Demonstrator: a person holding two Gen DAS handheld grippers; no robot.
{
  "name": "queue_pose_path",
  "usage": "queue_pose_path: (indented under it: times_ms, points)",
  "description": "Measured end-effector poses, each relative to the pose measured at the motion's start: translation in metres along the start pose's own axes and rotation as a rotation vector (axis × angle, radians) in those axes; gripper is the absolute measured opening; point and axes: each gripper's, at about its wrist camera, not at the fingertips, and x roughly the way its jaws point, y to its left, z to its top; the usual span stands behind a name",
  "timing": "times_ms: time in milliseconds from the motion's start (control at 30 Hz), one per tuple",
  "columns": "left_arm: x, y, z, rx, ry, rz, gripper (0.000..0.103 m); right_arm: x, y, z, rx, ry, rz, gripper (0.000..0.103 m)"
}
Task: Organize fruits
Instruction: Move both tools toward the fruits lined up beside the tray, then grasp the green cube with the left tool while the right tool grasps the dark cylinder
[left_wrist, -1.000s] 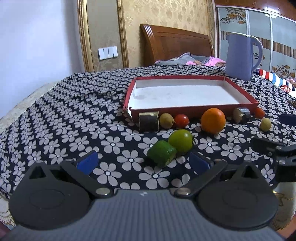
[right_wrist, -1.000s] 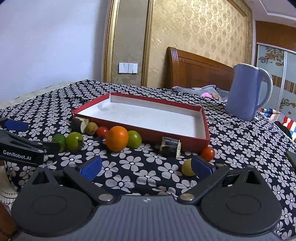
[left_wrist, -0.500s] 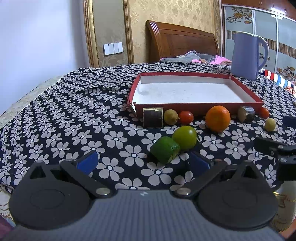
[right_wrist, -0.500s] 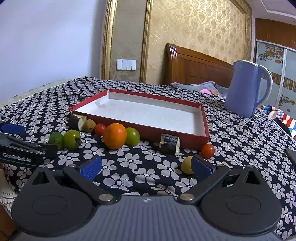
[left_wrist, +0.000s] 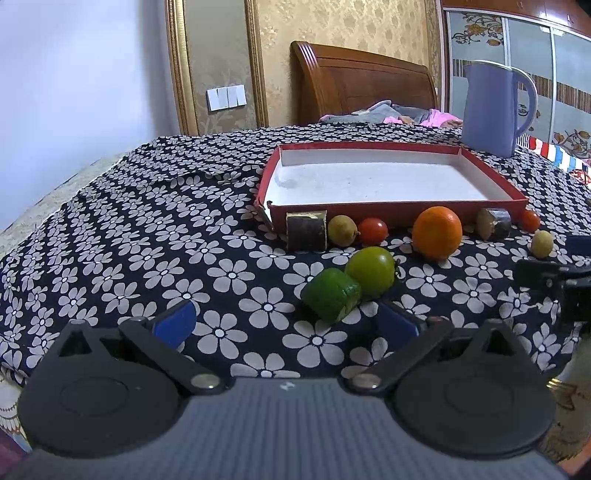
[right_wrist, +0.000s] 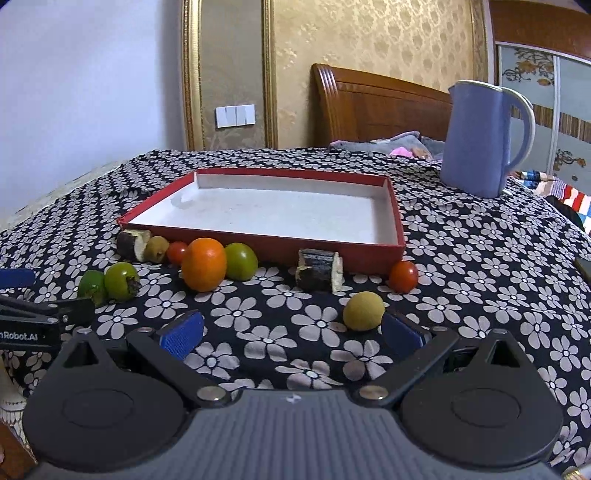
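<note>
A red tray (left_wrist: 399, 218) with a white, bare floor lies on the flowered cloth; it also shows in the right wrist view (right_wrist: 397, 218). Fruits lie in front of it: an orange (left_wrist: 437, 232) (right_wrist: 204, 263), two red tomatoes (left_wrist: 372, 231) (right_wrist: 403, 276), green fruits (left_wrist: 370, 271) (left_wrist: 331, 294) (right_wrist: 241, 261), a small yellow fruit (right_wrist: 363, 310) (left_wrist: 542, 243), and dark cut pieces (left_wrist: 306, 230) (right_wrist: 319, 269). My left gripper (left_wrist: 284, 323) is open and empty, just short of the green fruits. My right gripper (right_wrist: 291, 330) is open and empty; the yellow fruit lies by its right finger.
A blue jug (left_wrist: 493, 109) (right_wrist: 480, 138) stands behind the tray at the right. A bed headboard (left_wrist: 362, 85) and a wall lie beyond the table. The table's front edge runs just under both grippers. A dark object (right_wrist: 585, 266) lies at the right edge.
Both grippers have crept forward a little toward the fruits, staying open. The fruits and tray have not moved.
</note>
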Motion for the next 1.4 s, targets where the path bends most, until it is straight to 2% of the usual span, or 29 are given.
queue_pose_path:
  times_ms: [367, 567, 667, 800, 967, 1033, 1167, 1400]
  points:
    - [0.003, 0.007, -0.001, 0.019, -0.010, -0.004, 0.103, 0.002, -0.002, -0.001, 0.010, 0.000, 0.003, 0.103]
    - [0.003, 0.011, 0.000, 0.042, -0.022, -0.033, 0.101, 0.001, -0.001, -0.002, 0.010, -0.005, 0.008, 0.103]
    - [0.005, 0.012, 0.001, 0.061, -0.021, -0.045, 0.090, 0.001, -0.001, -0.002, 0.003, -0.009, 0.006, 0.103]
    - [0.012, 0.011, 0.005, 0.081, -0.020, -0.059, 0.084, 0.002, 0.000, -0.003, 0.000, -0.007, 0.008, 0.103]
    - [0.018, 0.006, 0.009, 0.133, -0.027, -0.117, 0.079, 0.002, 0.001, -0.004, 0.000, -0.006, 0.006, 0.103]
    - [0.022, 0.003, 0.011, 0.159, -0.019, -0.143, 0.069, 0.002, 0.000, -0.004, -0.002, -0.006, 0.007, 0.103]
    - [0.027, 0.004, 0.014, 0.142, 0.012, -0.238, 0.033, 0.002, 0.001, -0.005, -0.008, -0.011, 0.007, 0.103]
    - [0.024, 0.003, 0.012, 0.126, 0.009, -0.245, 0.030, 0.002, 0.000, -0.005, -0.010, -0.011, 0.016, 0.103]
